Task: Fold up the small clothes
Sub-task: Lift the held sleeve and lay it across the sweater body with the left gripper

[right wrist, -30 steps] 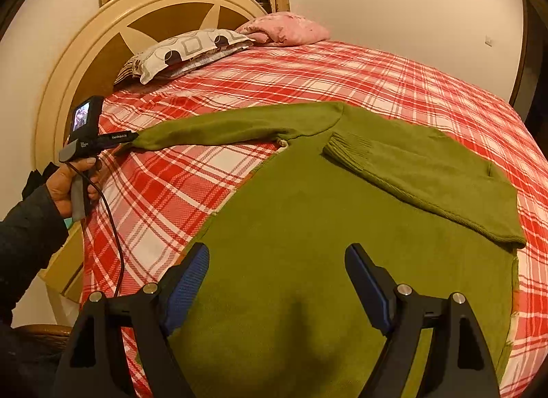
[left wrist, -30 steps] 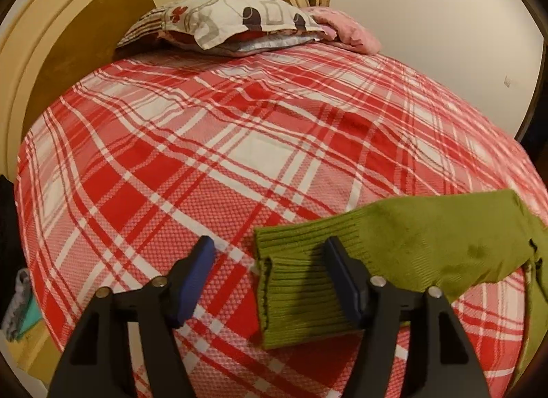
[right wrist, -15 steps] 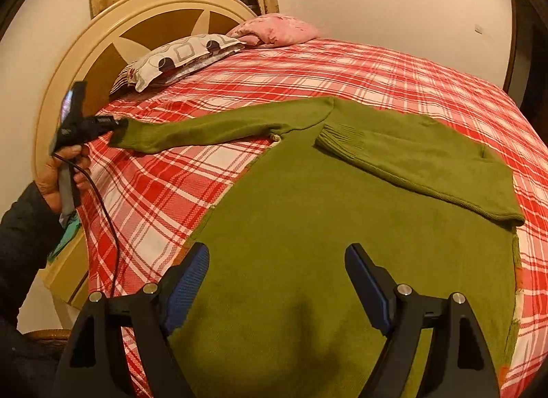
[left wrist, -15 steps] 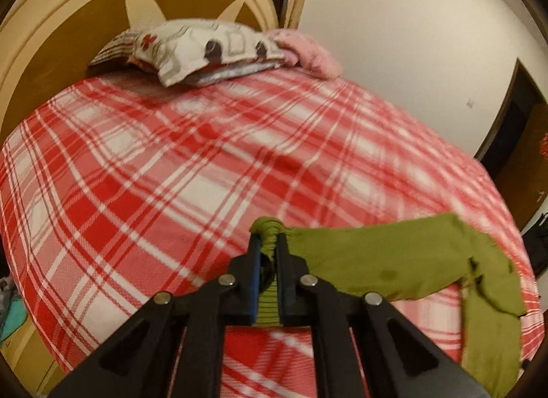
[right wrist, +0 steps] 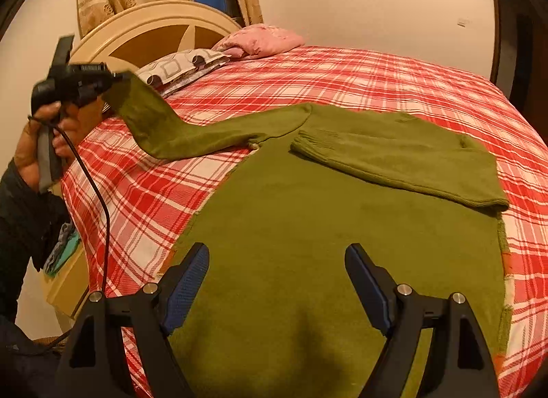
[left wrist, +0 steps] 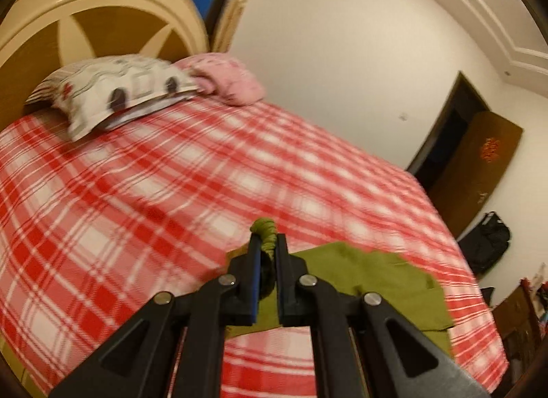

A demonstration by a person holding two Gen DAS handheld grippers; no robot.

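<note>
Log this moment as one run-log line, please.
step: fold second sleeve | left gripper: shut on sleeve cuff, raised off bed | right gripper: open above green sweater | other sleeve: folded

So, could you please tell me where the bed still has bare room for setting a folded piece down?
The red plaid bedspread is bare between the pillows and the olive green knit sweater, reaching to the far wall. A narrower strip lies under the lifted sleeve. The near middle is covered by the sweater.
</note>
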